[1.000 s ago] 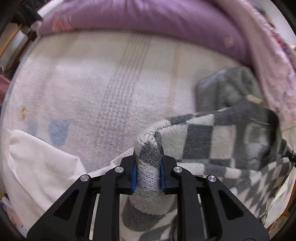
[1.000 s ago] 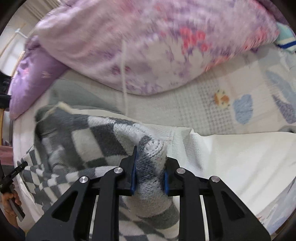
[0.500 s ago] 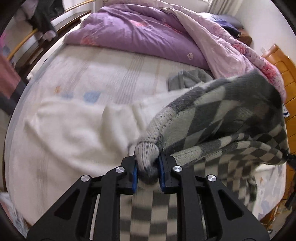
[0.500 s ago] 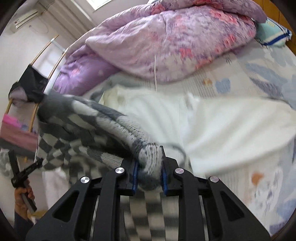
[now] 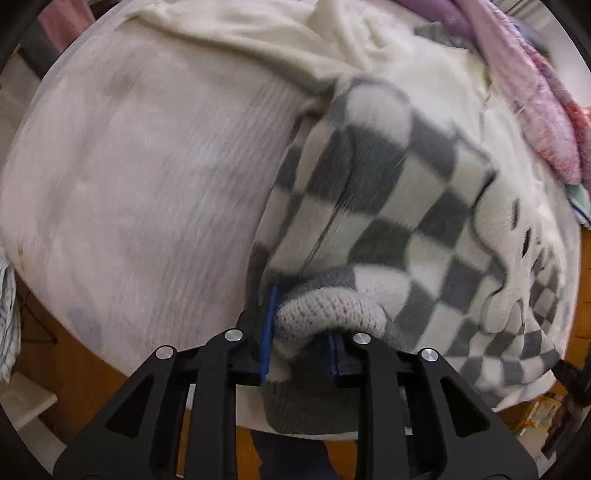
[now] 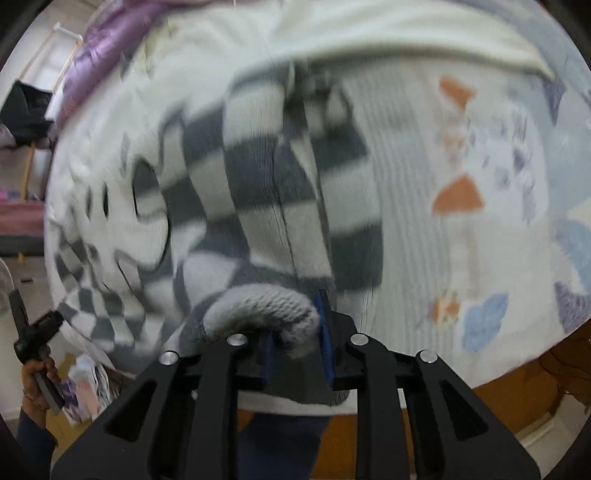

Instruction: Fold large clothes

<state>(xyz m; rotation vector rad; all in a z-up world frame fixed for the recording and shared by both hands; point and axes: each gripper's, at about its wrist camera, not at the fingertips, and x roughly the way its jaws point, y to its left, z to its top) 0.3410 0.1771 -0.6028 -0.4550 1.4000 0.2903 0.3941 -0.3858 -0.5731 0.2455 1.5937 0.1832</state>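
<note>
Left gripper: my left gripper (image 5: 301,343) is pinching a thick grey ribbed edge of the checked sweater (image 5: 384,192), the knit bunched between its blue pads (image 5: 266,332).

Right gripper: my right gripper (image 6: 295,343) is clamped on another ribbed edge of the same sweater (image 6: 266,184), a roll of grey knit bulging over its left finger.

Sweater: it spreads ahead of both grippers across the bed, grey and off-white squares on top, a white cartoon face with dark oval eyes (image 5: 517,236) to the right of my left gripper and to the left of my right one.

Bed sheet: pale ribbed sheet (image 5: 147,177) lies ahead and left of my left gripper; seen from my right gripper it carries orange and blue printed shapes (image 6: 458,192) off to the right.

White garment: a cream cloth (image 5: 258,33) lies beyond the sweater, at the far side of the bed.

Quilt: purple and pink bedding (image 5: 532,110) sits far right of my left gripper.

Floor: brown wood (image 5: 74,369) shows below the bed edge, near the gripper base.

Sharpness: both views are blurred, so fine folds are hard to read.
</note>
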